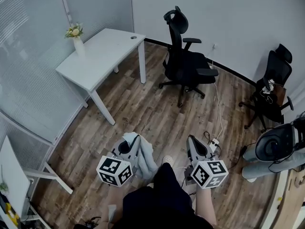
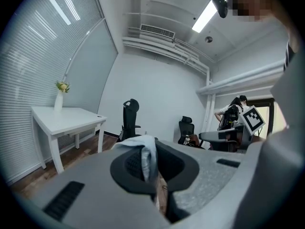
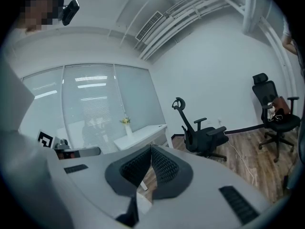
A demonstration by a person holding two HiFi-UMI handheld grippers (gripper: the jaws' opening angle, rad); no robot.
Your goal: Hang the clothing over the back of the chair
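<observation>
My left gripper (image 1: 135,138) is shut on a pale grey-blue piece of clothing (image 1: 147,159), which hangs down beside it. In the left gripper view the clothing (image 2: 139,143) is bunched over the fingertips of that gripper (image 2: 150,152) and pinched between the pads. My right gripper (image 1: 190,138) is beside it at the same height, its pads meeting at the tips with nothing in them (image 3: 151,150). The black office chair (image 1: 185,61) stands ahead on the wood floor, away from both grippers. The same chair (image 2: 129,120) shows beyond the clothing and, in the right gripper view, as the chair (image 3: 200,135) right of centre.
A white desk (image 1: 102,51) with a vase of flowers (image 1: 75,37) stands at the left by a glass wall with blinds. A second black chair (image 1: 269,89) is at the right. A white cable (image 1: 219,109) runs across the floor. Another person (image 2: 233,112) is at the right.
</observation>
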